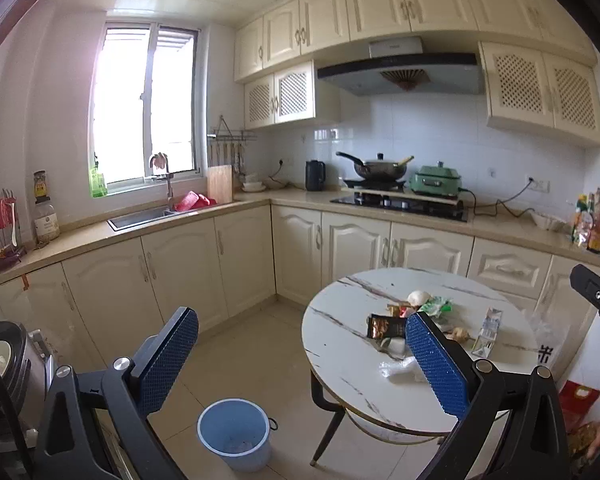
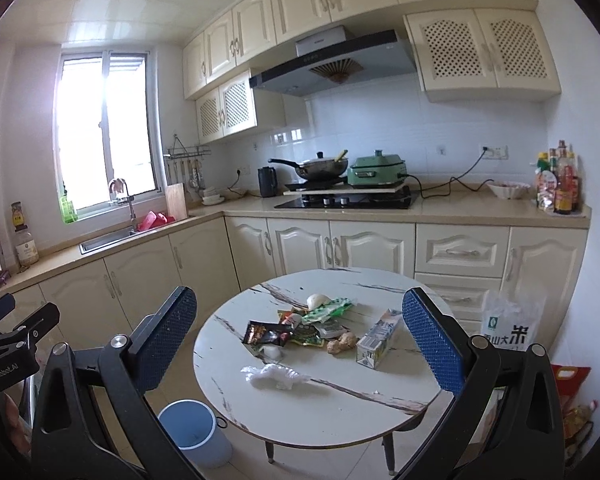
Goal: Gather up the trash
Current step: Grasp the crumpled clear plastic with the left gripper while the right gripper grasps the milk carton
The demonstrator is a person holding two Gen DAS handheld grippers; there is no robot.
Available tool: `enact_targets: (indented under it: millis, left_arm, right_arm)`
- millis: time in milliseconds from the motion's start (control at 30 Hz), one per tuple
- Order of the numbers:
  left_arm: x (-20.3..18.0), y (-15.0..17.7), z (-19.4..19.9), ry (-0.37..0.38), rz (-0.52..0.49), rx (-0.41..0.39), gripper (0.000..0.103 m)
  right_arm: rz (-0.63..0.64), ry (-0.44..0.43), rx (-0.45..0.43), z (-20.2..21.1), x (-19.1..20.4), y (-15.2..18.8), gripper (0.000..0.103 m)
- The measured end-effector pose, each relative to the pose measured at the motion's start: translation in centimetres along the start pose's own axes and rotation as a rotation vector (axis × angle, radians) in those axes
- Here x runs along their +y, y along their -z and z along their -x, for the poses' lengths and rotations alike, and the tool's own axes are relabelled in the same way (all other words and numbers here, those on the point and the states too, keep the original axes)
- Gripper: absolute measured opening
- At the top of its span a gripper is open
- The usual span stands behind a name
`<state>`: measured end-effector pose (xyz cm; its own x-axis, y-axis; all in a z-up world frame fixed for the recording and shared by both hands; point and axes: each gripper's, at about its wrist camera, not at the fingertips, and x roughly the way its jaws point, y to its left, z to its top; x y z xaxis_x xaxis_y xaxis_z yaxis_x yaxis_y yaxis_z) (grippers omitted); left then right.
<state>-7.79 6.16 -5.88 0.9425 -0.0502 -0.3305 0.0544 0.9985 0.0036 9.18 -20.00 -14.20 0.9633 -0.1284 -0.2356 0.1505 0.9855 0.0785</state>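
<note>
Both grippers hang short of the round marble-patterned counter [image 2: 300, 412], fingers spread wide and empty; left gripper [image 1: 300, 364], right gripper [image 2: 300, 344]; nothing is collected yet, I judge. Crumpled white plastic wrap [image 2: 274, 376], a dark snack wrapper [image 2: 262, 334] and a flattened milk carton [image 2: 378, 338] lie mid-counter; the light-blue plastic bucket [image 2: 190, 432] stands on the floor beside the counter; next, reach in and pinch the wrap.

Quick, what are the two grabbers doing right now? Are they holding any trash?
Left gripper: open, holding nothing.
Right gripper: open, holding nothing.

Glossy marble-look table [image 2: 340, 408] — matt plastic bin [image 2: 192, 428].
</note>
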Motion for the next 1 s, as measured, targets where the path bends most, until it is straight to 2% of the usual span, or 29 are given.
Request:
enact_targets:
  millis: [300,367,467,600,800,900,967,1000]
  left_arm:
    - [-6.2,-0.5,-15.8,0.116,-0.116,0.193,0.102]
    - [-7.8,0.0,-19.2,0.161,-0.151,0.234,0.102]
    - [-9.6,0.5,-24.8,0.227,-0.199,0.307,0.102]
    - [-11.0,1.9,-30.5,0.256,-0.256,0.373,0.102]
    - [-12.8,2.3,-36.9,0.284,-0.285,0.434,0.102]
    - [-13.5,2.7,-39.3,0.297,-0.298,0.467,0.098]
    - [-13.7,2.7,-40.5,0.295,-0.295,0.471,0.09]
    - [-13.9,2.6,-40.9,0.303,-0.293,0.473,0.081]
  right_arm:
    - [-0.08,0.13,0.19,-8.3,-7.8,4.5,0.103]
    - [-0.086,0.152,0.236,-10.4,-9.2,5.5,0.103]
    - [-0.083,0.159,0.296,-13.1,-10.5,6.8,0.103]
    - [-0.081,0.16,0.374,-16.8,-11.6,8.5,0.103]
    - [-0.073,0.142,0.454,-21.6,-12.1,9.5,0.103]
    - [-0.057,0.127,0.487,-24.3,-11.6,9.5,0.103]
    - [-0.055,0.101,0.516,-26.0,-11.3,9.4,0.103]
    - [-0.058,0.091,0.533,-27.2,-11.3,9.4,0.103]
